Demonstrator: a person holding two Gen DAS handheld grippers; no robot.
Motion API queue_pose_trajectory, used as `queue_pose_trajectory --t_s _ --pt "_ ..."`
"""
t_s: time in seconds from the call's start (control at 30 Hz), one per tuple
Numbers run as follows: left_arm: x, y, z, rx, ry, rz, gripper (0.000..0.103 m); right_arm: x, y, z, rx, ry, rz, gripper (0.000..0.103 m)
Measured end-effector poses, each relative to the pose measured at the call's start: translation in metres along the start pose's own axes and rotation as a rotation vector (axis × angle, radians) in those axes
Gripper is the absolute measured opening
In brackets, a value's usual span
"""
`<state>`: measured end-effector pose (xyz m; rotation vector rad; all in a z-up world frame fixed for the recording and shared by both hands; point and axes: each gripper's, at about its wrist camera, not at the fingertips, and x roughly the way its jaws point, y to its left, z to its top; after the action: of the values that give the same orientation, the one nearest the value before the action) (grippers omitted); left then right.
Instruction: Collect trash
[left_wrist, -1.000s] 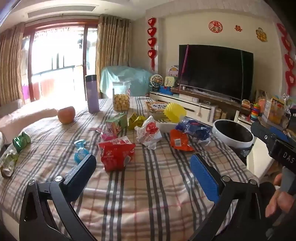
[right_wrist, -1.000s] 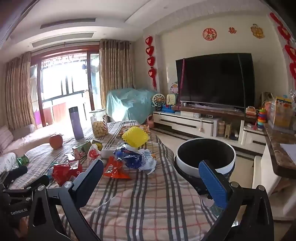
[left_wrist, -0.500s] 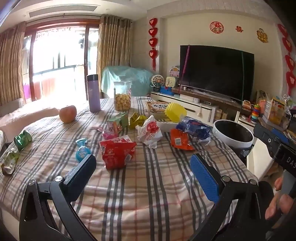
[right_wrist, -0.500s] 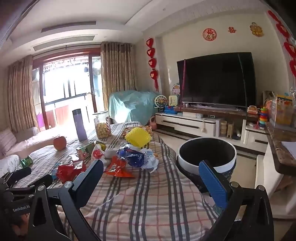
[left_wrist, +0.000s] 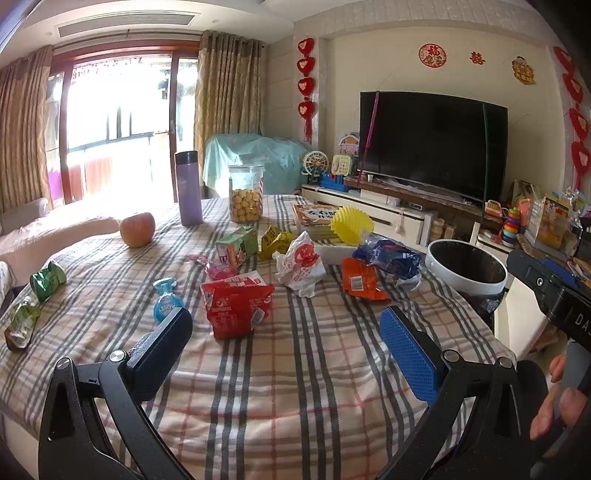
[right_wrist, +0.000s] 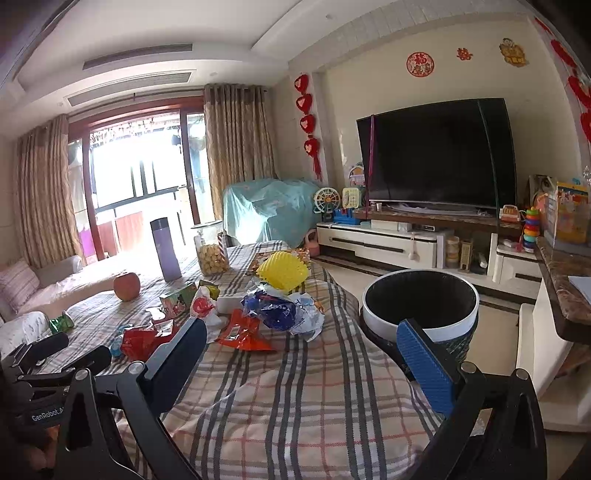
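Note:
Snack wrappers lie on the plaid table (left_wrist: 288, 373): a red packet (left_wrist: 236, 306), a white and red bag (left_wrist: 301, 264), an orange wrapper (left_wrist: 360, 282), a blue bag (left_wrist: 388, 256) and a green carton (left_wrist: 236, 245). A white-rimmed trash bin (left_wrist: 466, 266) stands off the table's right edge. My left gripper (left_wrist: 286, 345) is open and empty above the near table, short of the red packet. My right gripper (right_wrist: 303, 352) is open and empty, with the orange wrapper (right_wrist: 242, 330) and blue bag (right_wrist: 275, 312) ahead left and the bin (right_wrist: 421, 306) ahead right.
An apple (left_wrist: 137, 229), a purple flask (left_wrist: 188, 188), a cookie jar (left_wrist: 245, 199), a yellow cup (left_wrist: 351, 223) and a book (left_wrist: 316, 214) stand at the far side. A small blue bottle (left_wrist: 165, 301) and green wrappers (left_wrist: 46, 278) lie at the left. A TV cabinet (right_wrist: 384, 245) lines the far wall.
Both grippers have stayed open and empty. The views have shifted slightly, as both hands drift a little; nothing on the table has moved.

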<state>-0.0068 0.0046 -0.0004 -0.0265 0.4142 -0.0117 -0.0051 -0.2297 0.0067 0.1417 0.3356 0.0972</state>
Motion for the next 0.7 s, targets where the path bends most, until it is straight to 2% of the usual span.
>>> queue_pose_trajectory --t_s 0.7 --pt "0.0001 0.0007 0.0008 -0.003 0.004 0.002 0.103 0.0013 0.0025 -0.0022 0.0 0.009 0.013 0.103"
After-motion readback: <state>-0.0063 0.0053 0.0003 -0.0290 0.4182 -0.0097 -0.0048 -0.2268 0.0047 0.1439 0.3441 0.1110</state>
